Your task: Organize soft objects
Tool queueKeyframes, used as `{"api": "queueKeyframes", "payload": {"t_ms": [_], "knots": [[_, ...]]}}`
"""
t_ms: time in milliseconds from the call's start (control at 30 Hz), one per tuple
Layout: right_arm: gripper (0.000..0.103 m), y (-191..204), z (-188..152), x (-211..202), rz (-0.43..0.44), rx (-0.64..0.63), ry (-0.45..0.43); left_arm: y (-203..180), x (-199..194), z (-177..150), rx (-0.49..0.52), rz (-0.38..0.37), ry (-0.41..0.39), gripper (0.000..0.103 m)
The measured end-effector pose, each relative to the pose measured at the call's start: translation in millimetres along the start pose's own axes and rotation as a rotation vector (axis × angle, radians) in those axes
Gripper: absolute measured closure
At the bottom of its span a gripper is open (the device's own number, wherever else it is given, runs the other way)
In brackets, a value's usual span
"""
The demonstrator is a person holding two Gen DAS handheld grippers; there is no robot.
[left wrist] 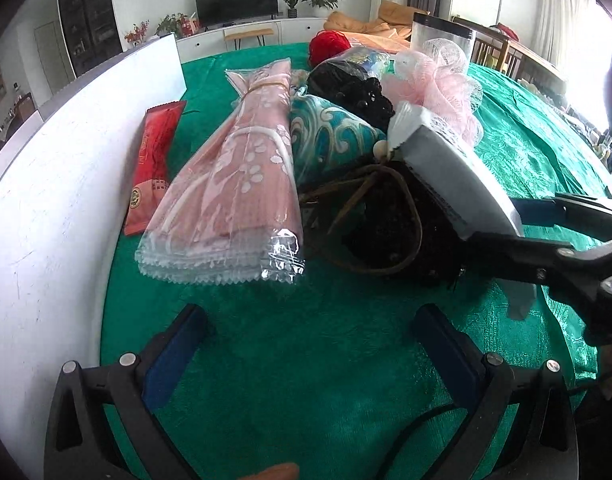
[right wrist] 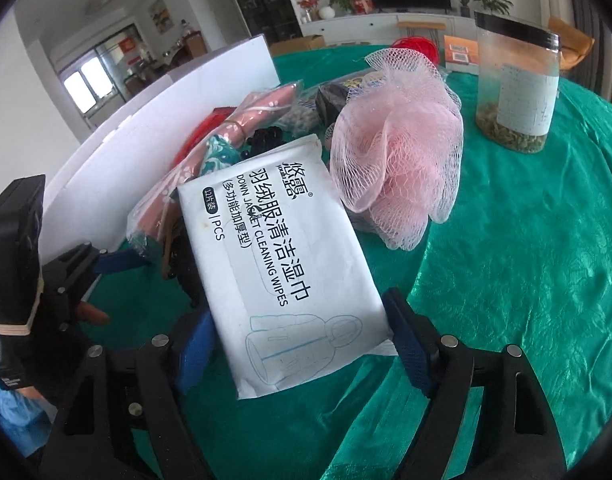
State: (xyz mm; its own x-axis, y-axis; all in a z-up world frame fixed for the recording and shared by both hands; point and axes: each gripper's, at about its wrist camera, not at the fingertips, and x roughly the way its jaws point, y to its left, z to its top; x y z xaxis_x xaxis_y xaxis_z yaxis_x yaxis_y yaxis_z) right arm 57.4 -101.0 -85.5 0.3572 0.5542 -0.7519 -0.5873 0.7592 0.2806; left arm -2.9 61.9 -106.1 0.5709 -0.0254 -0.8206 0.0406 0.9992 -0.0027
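Wipes pack (right wrist: 281, 256) apparently pinched by its end in my right gripper (right wrist: 297, 336), left gripper (left wrist: 306, 336) spread empty; the slick pack may slip onto the pile.

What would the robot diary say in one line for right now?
right gripper: gripping white wipes pack, lifted | left gripper: open, empty | pink mesh puff: on green tablecloth

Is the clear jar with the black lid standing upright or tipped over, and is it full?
Upright, nearly empty. The jar stands on the green cloth with its black lid on top; greenish contents cover only its bottom.
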Motion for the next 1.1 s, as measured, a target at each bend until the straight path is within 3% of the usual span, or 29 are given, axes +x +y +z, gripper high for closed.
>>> {"api": "queueKeyframes", "payload": {"t_ms": [100, 200, 267, 367, 433, 500, 533, 633, 833, 1100], "knots": [[0.025, -2.6, -10.5, -11.9, 0.018, 0.069, 0.029, 0.7, 1.3, 2.5, 0.01, -0.009, 0.005, 0.0], [0.025, -14.2, -22.8, -28.5, -0.087, 0.167, 0.085, 1.1, 4.9, 8.1, -0.005, 0.003, 0.012, 0.0], [0.025, -24.3, -28.6, -40.5, -0.229, 0.201, 0.125, -0.9, 8.8, 13.3, -0.017, 0.012, 0.014, 0.0], [0.025, -55.7, -30.0, -51.0, -0.414, 0.285, 0.107, -6.6, 20.3, 30.1, -0.016, 0.008, 0.019, 0.0], [0.025, -81.4, -23.5, -58.3, -0.497, 0.36, 0.037, -11.3, 31.3, 44.8, 0.0, 0.007, 0.003, 0.0], [0.023, -95.0, -15.2, -61.0, -0.629, 0.333, -0.058, -12.2, 43.4, 59.6, 0.007, -0.004, -0.016, 0.0], [0.023, -102.7, -12.9, -59.3, -0.661, 0.351, -0.061, -11.4, 48.4, 66.5, 0.008, -0.013, -0.014, 0.0], [0.019, -112.6, -12.0, -51.2, -0.599, 0.396, -0.043, -8.5, 59.4, 79.8, -0.012, 0.002, -0.015, 0.0], [0.01, -111.3, -10.3, -46.8, -0.63, 0.385, -0.032, -8.2, 66.7, 91.0, -0.033, 0.016, -0.013, 0.0], [0.007, -112.4, -15.8, -46.5, -0.64, 0.389, -0.055, -7.9, 66.9, 90.7, -0.033, 0.016, -0.014, 0.0]]}}
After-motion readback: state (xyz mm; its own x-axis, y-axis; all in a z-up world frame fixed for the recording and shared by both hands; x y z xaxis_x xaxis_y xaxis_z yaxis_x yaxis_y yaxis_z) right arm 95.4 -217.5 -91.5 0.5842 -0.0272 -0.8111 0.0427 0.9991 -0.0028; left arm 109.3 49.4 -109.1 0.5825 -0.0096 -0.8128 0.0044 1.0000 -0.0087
